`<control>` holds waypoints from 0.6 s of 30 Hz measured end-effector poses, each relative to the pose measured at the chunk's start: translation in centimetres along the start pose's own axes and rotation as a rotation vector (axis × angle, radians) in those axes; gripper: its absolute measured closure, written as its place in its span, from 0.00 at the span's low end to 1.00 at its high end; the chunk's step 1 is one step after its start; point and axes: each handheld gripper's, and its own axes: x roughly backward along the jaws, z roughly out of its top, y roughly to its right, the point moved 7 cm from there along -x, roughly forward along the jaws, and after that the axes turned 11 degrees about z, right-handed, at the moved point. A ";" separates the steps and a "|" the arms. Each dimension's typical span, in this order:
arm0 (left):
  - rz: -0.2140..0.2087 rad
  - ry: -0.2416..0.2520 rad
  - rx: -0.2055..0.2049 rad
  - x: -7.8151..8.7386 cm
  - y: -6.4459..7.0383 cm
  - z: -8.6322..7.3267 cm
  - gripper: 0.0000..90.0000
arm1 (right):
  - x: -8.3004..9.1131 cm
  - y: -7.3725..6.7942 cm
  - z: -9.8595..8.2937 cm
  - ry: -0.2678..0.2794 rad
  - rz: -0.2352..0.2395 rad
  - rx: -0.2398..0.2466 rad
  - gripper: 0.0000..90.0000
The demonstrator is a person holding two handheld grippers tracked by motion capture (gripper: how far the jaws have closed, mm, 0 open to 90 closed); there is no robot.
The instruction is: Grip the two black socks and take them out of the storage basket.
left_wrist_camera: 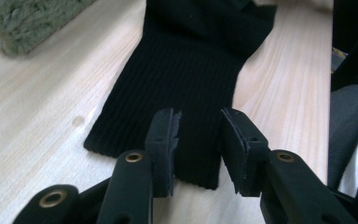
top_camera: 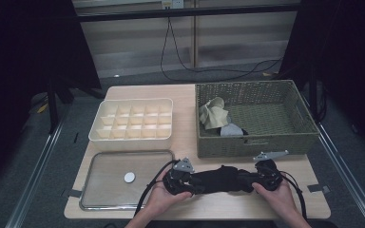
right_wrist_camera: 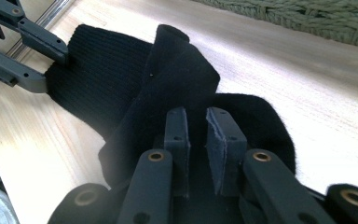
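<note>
Across the lower middle of the high view, the black sock point(top_camera: 221, 179) lies on the worktop point(top_camera: 190, 142), left claw point(left_wrist_camera: 199, 140) narrowly parted over its cuff, right claw point(right_wrist_camera: 196, 135) pinching a fold that could slip if tugged.

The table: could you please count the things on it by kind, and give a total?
Black sock: 1
Wicker basket: 1
Divided organiser box: 1
Clear lid: 1
Light cloth pieces in the basket (beige, grey): 2
Total: 6
</note>
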 end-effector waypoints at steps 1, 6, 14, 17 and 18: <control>0.014 -0.006 0.008 0.0 -0.2 0.0 0.73 | 0.0 0.0 0.0 0.000 -0.001 0.000 0.88; 0.042 -0.001 0.011 0.0 -0.3 -0.3 0.77 | 0.5 0.3 -0.3 0.010 -0.026 -0.021 0.88; 0.016 -0.008 0.027 0.8 0.4 -1.1 0.78 | 1.6 0.4 -1.1 0.005 -0.065 -0.026 0.83; -0.001 0.001 0.035 1.1 0.5 -1.3 0.78 | 1.8 0.3 -1.0 0.015 -0.061 -0.029 0.82; -0.010 0.006 0.047 1.2 0.4 -1.3 0.78 | 1.9 0.2 -0.8 0.031 -0.054 -0.025 0.81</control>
